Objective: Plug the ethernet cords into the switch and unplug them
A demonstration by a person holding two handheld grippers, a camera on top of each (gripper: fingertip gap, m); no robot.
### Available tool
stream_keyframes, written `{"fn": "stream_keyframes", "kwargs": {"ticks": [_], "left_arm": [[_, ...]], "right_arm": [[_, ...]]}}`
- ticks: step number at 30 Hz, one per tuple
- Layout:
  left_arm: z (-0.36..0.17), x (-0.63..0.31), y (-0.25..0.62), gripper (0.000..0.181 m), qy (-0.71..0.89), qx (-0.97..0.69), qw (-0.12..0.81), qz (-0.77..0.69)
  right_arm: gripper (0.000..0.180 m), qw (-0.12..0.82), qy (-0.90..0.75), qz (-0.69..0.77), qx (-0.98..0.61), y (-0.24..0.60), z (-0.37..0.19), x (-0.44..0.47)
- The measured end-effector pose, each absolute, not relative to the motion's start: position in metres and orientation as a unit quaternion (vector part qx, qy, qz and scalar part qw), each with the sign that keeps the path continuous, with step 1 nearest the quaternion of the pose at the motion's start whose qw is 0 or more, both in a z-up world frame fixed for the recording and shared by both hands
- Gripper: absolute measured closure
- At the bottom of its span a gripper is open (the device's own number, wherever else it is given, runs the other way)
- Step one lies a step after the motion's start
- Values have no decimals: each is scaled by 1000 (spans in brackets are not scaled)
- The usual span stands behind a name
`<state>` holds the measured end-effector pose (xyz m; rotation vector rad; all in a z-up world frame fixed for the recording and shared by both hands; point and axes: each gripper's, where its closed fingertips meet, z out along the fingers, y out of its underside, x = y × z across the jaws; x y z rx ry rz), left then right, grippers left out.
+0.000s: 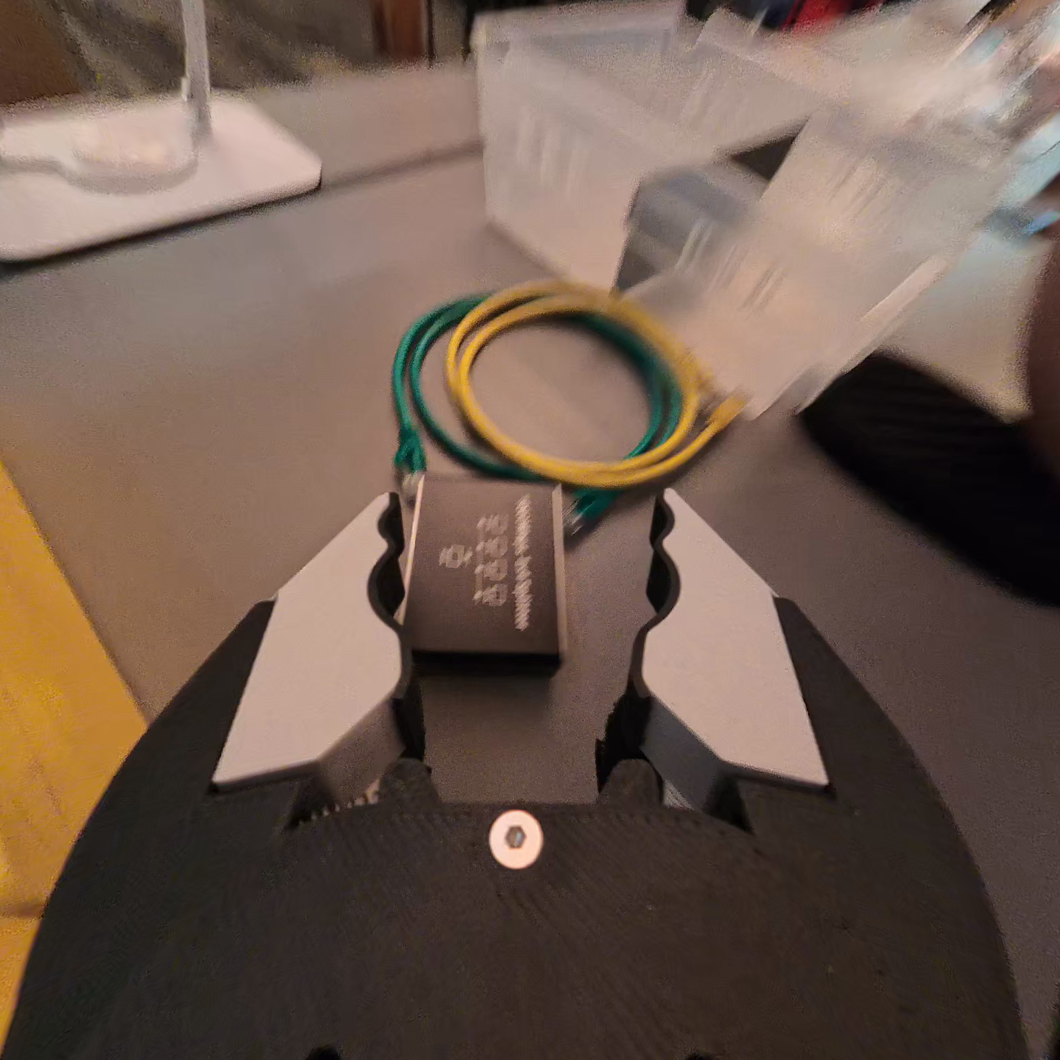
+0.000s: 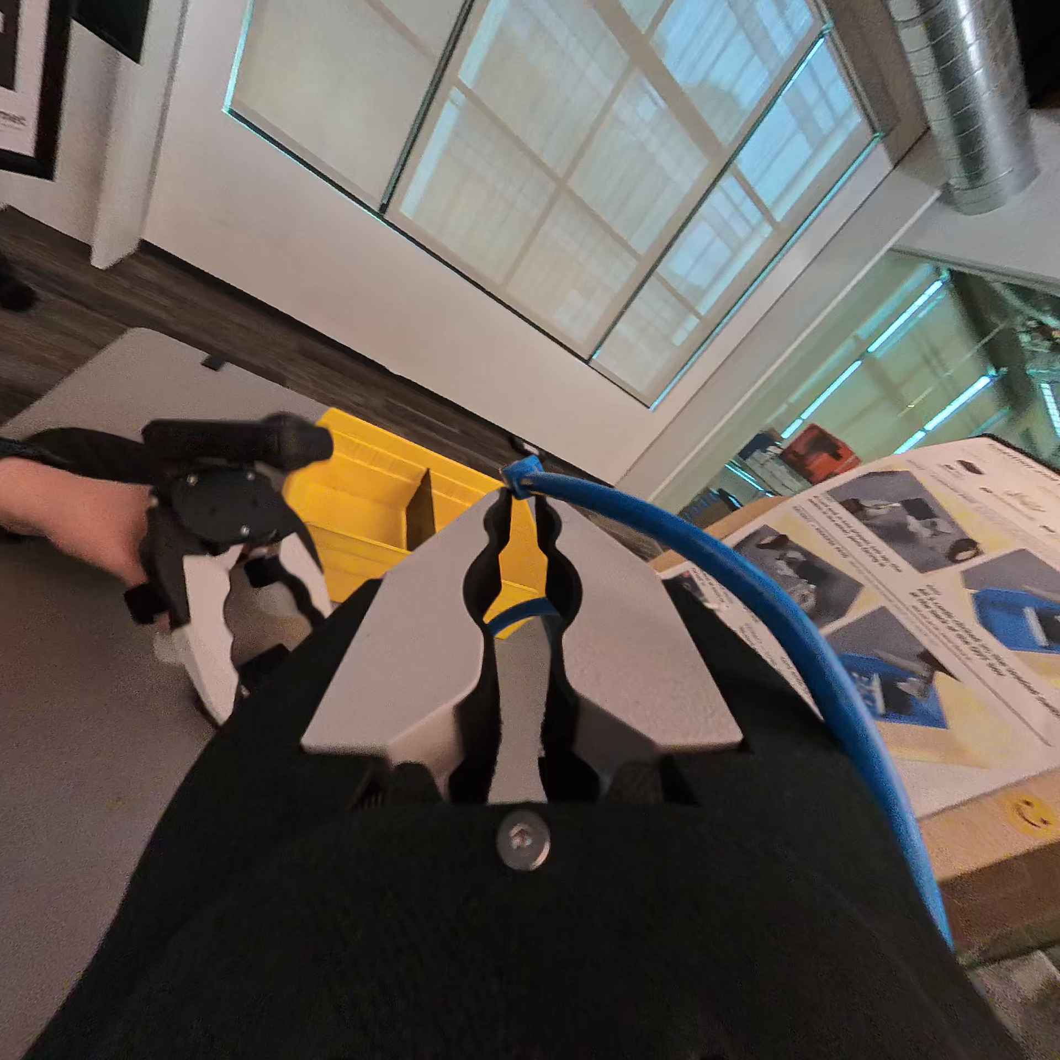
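The dark grey switch (image 1: 487,568) lies on the grey table (image 1: 201,401), between the fingers of my left gripper (image 1: 527,505). That gripper is open: the left finger is at the switch's side and the right finger stands apart from it. A green cord (image 1: 410,401) and a yellow cord (image 1: 573,464) lie coiled just beyond the switch, both plugs loose. My right gripper (image 2: 522,496) is lifted and shut on the plug end of a blue cord (image 2: 763,573), which arcs off to the right. The right gripper shows as a blur in the left wrist view (image 1: 831,241).
A white stand base (image 1: 143,183) sits at the far left and a clear plastic box (image 1: 550,149) at the back. A yellow bin (image 2: 373,505) and a cardboard box with a printed sheet (image 2: 918,602) are nearby. A hand holds the left gripper (image 2: 258,631). Tip to tip, the grippers are about 25 cm apart.
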<state>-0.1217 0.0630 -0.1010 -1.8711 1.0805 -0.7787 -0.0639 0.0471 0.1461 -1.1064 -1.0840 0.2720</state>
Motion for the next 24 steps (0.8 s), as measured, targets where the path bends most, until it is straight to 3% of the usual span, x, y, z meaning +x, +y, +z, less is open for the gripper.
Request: {"fn": "stream_keyframes", "kwargs": {"ticks": [1,6,11,15,18,24], "left_arm": [[-80,-119,57,98,421,-723,425,-345],[39,-110,27,97,393,-590,465,-531],[117,-105,5,103,356,-472,367,-718],[130,-95,0,126,357,-446,345,-745],[131,-97,4,167,356,-432,366,-743],[129,-106,8,171,372,-436,410,-709]], "right_arm": [[172,704,-491,133,-495,46,145,-66],[173,696,-519,200,-454,29,143,-80],[173,689,-553,231,-407,9,140,-93],[173,682,-578,218,-392,4,132,-100],[173,680,-583,215,-390,4,128,-103],[180,680,-564,213,-418,20,124,-105]]}}
